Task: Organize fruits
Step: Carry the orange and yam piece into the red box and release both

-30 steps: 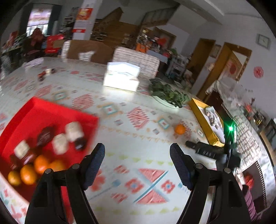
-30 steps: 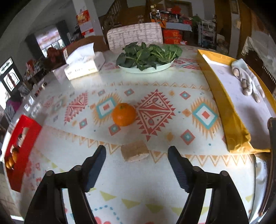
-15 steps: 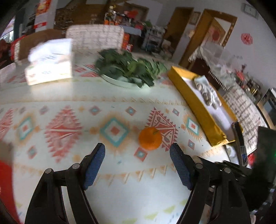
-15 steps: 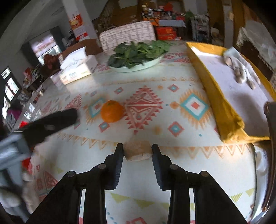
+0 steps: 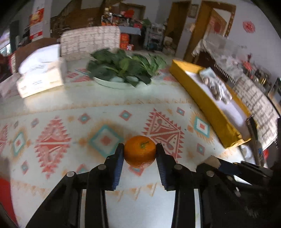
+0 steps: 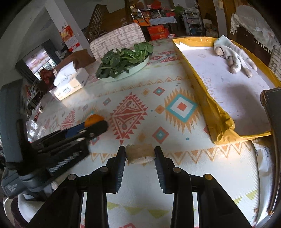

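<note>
spanning a patterned tablecloth, cluttered shelves, wooden doorway

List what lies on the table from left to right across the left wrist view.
Tissue box → plate of greens → orange → yellow tray → glove.

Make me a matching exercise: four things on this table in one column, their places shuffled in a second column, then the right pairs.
Things:
1. orange
2. brown block
3. glove
4. greens

Places:
A. on the white plate
B. in the yellow tray
C. between the left gripper pads
D. between the right gripper pads

Pairs: 1-C, 2-D, 3-B, 4-A
</note>
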Tool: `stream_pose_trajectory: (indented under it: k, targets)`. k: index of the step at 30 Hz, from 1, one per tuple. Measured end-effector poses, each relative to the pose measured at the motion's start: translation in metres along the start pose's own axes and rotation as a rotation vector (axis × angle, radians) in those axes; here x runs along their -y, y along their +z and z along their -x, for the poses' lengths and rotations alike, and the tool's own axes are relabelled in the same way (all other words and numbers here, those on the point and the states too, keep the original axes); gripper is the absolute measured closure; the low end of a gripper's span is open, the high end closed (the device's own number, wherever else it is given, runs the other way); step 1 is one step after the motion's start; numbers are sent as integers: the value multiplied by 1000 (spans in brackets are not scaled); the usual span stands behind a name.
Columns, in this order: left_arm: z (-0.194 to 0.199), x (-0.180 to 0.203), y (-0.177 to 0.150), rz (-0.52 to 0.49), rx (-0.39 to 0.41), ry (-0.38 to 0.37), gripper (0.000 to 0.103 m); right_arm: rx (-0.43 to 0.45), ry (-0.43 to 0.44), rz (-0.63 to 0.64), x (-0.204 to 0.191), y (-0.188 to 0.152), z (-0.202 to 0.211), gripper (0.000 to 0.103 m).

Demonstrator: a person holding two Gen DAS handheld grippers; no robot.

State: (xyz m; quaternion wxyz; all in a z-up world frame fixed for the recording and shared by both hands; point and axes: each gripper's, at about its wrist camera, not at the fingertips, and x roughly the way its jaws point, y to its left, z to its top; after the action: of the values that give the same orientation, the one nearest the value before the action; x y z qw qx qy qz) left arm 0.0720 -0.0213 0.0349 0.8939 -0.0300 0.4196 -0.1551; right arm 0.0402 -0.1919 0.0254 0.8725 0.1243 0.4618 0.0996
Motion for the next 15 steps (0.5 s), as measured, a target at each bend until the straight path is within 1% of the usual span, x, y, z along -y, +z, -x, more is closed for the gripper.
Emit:
stream_pose_trajectory:
  k: [1, 5, 9, 11, 13, 15]
  targets:
    - [10, -4, -3, 6, 17, 3, 68, 9, 6, 4, -1, 0, 1, 67]
    - [71, -32, -22, 60, 107, 34, 68, 40, 58, 11, -6, 0, 7, 67]
    - [144, -84, -56, 201, 208, 76, 68, 61, 71, 51, -18, -4, 11, 67]
    - [182, -117, -79, 274, 260, 129, 68, 62, 84, 79, -30, -8, 10, 67]
    - [210, -145, -99, 333, 299, 203, 68, 62, 94, 107, -44, -13, 11, 67]
    - [231, -173, -117, 389, 320, 262, 68, 56, 107, 160, -67, -22, 14, 67]
